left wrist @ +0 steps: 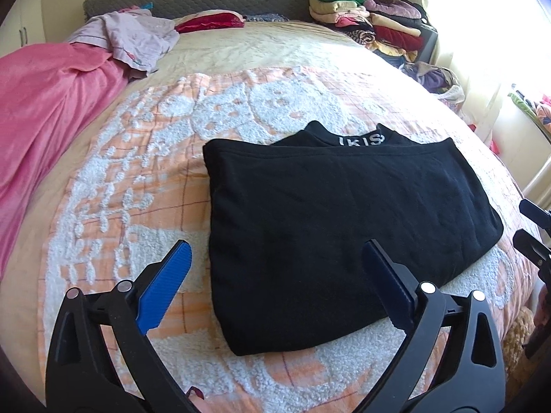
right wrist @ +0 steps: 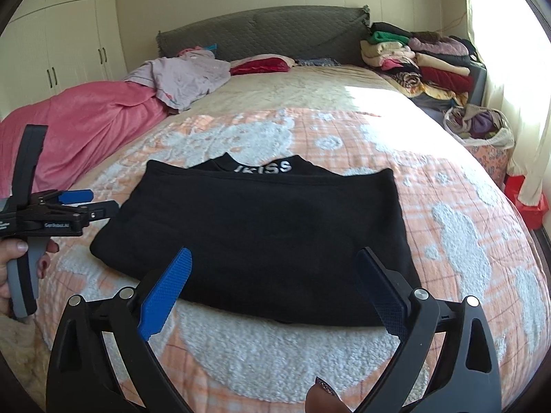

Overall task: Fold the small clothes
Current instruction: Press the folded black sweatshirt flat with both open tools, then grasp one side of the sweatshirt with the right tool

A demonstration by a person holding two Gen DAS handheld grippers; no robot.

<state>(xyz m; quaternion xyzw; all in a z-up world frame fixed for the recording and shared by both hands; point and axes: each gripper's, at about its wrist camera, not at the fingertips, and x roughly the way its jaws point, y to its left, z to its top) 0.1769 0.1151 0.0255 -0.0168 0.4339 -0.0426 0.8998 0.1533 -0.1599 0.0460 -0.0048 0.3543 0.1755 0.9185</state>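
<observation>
A black garment lies folded flat on the orange-and-white blanket, its collar with white lettering at the far edge. My left gripper hovers open above its near-left corner, with nothing between the blue pads. In the right wrist view the same garment lies just ahead, and my right gripper stands open over its near edge, holding nothing. The left gripper shows at the left of that view, held by a hand beside the garment's left corner. Part of the right gripper shows at the right edge of the left wrist view.
A pink blanket and a crumpled lilac garment lie at the far left of the bed. Piles of folded clothes sit at the far right by the grey headboard. A bag of clothes stands beside the bed, with white wardrobes behind.
</observation>
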